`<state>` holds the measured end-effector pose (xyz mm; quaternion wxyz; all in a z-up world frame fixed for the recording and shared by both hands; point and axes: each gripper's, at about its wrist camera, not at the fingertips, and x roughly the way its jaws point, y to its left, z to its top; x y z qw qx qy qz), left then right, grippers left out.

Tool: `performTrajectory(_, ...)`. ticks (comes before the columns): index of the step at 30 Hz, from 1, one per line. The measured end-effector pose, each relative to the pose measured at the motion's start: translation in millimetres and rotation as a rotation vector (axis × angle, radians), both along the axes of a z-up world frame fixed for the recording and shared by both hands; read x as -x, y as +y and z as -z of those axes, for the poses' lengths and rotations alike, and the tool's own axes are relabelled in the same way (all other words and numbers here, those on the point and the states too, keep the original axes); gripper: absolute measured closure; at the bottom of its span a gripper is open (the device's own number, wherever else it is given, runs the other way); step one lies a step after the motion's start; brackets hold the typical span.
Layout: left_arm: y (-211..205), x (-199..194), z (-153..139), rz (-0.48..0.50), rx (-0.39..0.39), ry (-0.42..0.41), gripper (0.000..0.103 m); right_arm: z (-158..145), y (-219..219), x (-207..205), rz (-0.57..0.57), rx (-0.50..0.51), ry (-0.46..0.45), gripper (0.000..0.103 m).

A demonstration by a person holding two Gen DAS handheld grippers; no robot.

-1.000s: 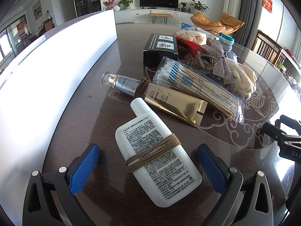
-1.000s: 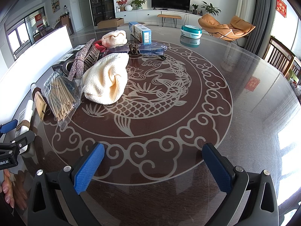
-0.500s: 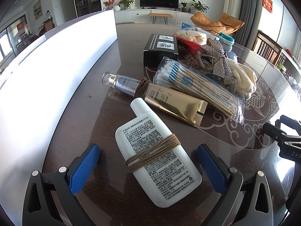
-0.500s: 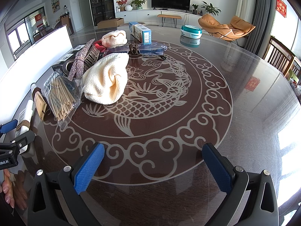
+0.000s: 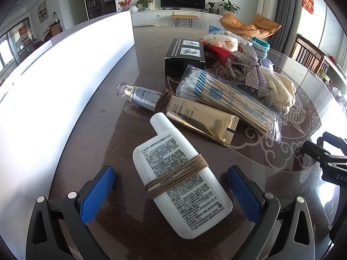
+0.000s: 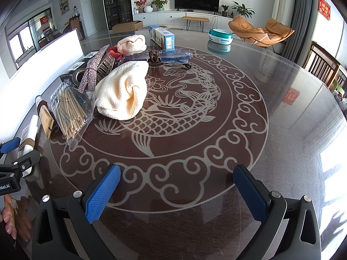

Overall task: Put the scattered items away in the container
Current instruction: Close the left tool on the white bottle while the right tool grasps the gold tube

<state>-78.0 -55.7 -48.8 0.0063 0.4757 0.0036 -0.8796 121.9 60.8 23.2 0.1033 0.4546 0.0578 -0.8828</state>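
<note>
My left gripper (image 5: 171, 192) is open, its blue pads either side of a white sunscreen bottle (image 5: 180, 184) wrapped with brown cord, lying flat on the table. Beyond it lie a gold tube (image 5: 201, 119), a silver pump bottle (image 5: 138, 97) and a bag of cotton swabs (image 5: 227, 101). The white container (image 5: 54, 99) runs along the left. My right gripper (image 6: 176, 191) is open and empty above bare table; the swab bag (image 6: 69, 110) and a cream knit cloth (image 6: 123, 91) lie to its left.
A black box (image 5: 186, 56), rhinestone bow clip (image 5: 253, 71), red item, glasses (image 6: 164, 57), blue-white carton (image 6: 162, 36) and teal round tin (image 6: 220, 35) lie farther back. The other gripper shows at each view's edge. Chairs stand at the right.
</note>
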Motion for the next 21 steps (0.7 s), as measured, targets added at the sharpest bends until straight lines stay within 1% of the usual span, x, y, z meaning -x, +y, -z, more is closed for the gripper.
performTrajectory(2,-2,6,-1,-0.012,0.000,-0.007,0.000,0,0,0,0.000,0.000,0.000,0.000)
performTrajectory(6,-11,11,-3,-0.069,0.002,-0.009,0.000,0,0,0,0.001,0.000,0.000,0.000)
performTrajectory(7,-13,10,-3,-0.073,0.005,-0.002,0.003,0,0,0,0.001,0.000,0.000,0.000)
performTrajectory(8,-14,8,-4,-0.067,0.006,0.008,0.012,0,0,0,0.001,0.000,0.000,0.000)
performTrajectory(9,-15,5,-6,-0.055,0.006,0.017,0.027,0,0,0,0.001,0.000,0.000,0.000)
performTrajectory(11,-18,0,-10,-0.023,0.005,0.021,0.042,0,0,0,0.002,0.000,0.000,0.000)
performTrajectory(12,-20,-3,-11,-0.010,-0.003,0.017,0.045,0,0,0,0.002,0.000,0.000,0.000)
performTrajectory(14,-25,-13,-12,0.019,-0.018,0.020,0.046,0,0,0,0.002,0.000,0.000,0.000)
performTrajectory(17,-29,-29,-12,0.045,-0.008,0.035,0.047,0,0,0,0.003,0.000,0.000,0.000)
performTrajectory(19,-30,-37,-11,0.050,-0.007,0.044,0.047,0,0,0,0.003,0.000,0.000,0.000)
performTrajectory(21,-34,-45,-11,0.046,-0.022,0.051,0.047,0,0,0,0.004,0.000,0.000,0.000)
